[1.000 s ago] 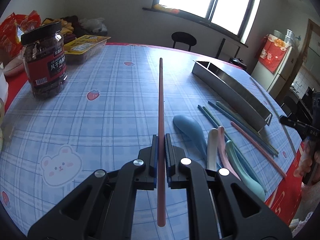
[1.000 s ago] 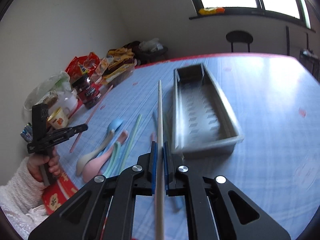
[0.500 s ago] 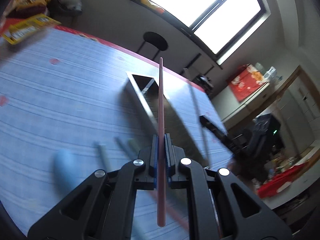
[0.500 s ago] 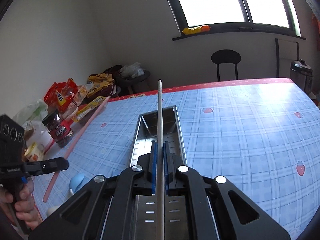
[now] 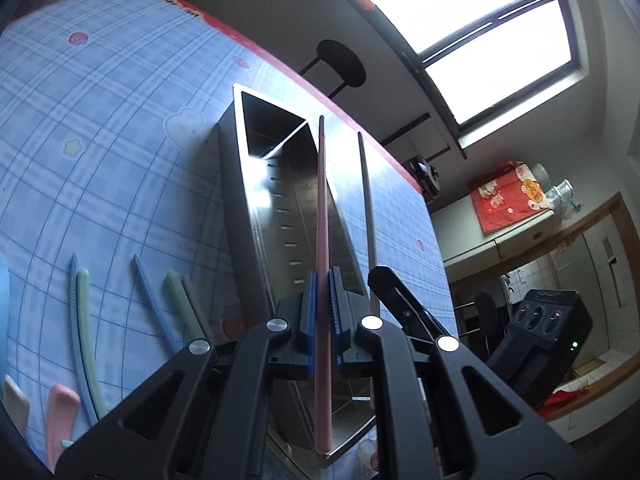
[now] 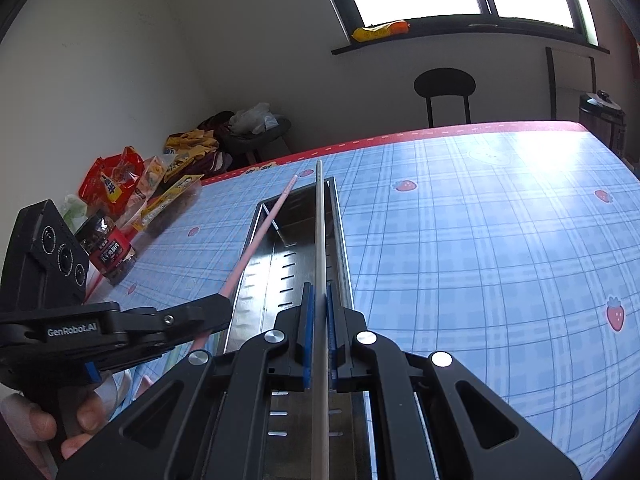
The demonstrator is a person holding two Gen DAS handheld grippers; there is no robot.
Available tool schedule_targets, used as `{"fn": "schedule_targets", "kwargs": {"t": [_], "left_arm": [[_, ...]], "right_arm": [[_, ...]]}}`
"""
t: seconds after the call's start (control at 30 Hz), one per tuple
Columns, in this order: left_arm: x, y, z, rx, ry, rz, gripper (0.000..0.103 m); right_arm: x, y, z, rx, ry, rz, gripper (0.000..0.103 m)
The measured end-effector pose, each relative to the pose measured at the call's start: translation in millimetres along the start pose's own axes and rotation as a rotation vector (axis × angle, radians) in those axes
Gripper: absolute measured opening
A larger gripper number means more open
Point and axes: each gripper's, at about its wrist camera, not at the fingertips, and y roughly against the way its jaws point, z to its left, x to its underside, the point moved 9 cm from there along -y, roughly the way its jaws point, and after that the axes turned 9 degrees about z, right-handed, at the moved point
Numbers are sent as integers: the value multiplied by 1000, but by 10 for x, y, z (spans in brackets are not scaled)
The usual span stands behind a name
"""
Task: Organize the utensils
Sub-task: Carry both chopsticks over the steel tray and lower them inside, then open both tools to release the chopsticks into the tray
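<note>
I have both claws over the metal tray (image 6: 344,240), my landmark for everything here. My left claw (image 5: 322,320) is clamped on a pink chopstick (image 5: 323,280), which runs lengthwise above the tray's open trough. My right claw (image 6: 318,328) is clamped on a pale grey chopstick (image 6: 320,272), also lined up along the tray, nearer its right wall. Neither stick is resting in the tray yet, as far as I can see; both are in the air above it.

I judge the job to be at an early stage. The part of the tray floor I can see, with its rows of slots, holds no utensils. To the left of the tray, on the checked counter (image 5: 100,140), several things are waiting: blue and green chopsticks (image 5: 148,300), and at the near edge the handles of pink and white spoons (image 5: 60,412).

Next, I think, comes lowering and releasing both sticks inside the tray, then returning for the rest.
</note>
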Motion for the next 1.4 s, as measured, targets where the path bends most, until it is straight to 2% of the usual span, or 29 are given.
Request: {"fn": "schedule_targets", "kwargs": {"t": [0.37, 0.63, 0.7, 0.77, 0.83, 0.87, 0.93, 0.97, 1.03, 1.07, 1.1, 1.13, 1.23, 1.4], "left_arm": [[-16, -170, 50, -20, 35, 14, 10], [-17, -230, 43, -52, 21, 15, 10], [-24, -240, 42, -63, 9, 11, 11], [-54, -218, 29, -61, 5, 5, 18], [-72, -151, -5, -54, -2, -7, 22], [-100, -78, -36, -55, -18, -24, 23], [-150, 70, -97, -64, -56, -59, 34], [-183, 182, -132, -66, -83, -85, 38], [-240, 451, -166, -83, -133, -142, 61], [-262, 557, -165, -92, -150, -166, 64], [-285, 703, -157, -110, -175, -194, 75], [-298, 815, -143, -126, -189, -213, 86], [-302, 1224, -73, -161, -235, -282, 97], [-177, 1782, 174, -271, -311, -337, 97]], "right_arm": [[23, -40, -3, 6, 2, 14, 7], [30, -62, 3, 11, 2, 20, 7], [27, -61, -2, 9, -3, 21, 8], [18, -45, -5, 1, -11, 17, 8], [4, 5, -1, -2, -16, 3, 15], [-11, 38, -1, -3, -18, -8, 27], [-39, 129, 8, 0, -24, -44, 57], [-47, 158, 6, 7, -26, -57, 62], [-63, 227, 20, 26, -21, -84, 82], [-67, 269, 15, 47, -22, -104, 87], [-66, 306, 6, 58, -25, -120, 95], [-60, 346, 2, 60, -30, -137, 97], [-48, 410, 35, 21, -43, -149, 97], [-24, 587, 140, 60, -2, -211, 97]]}}
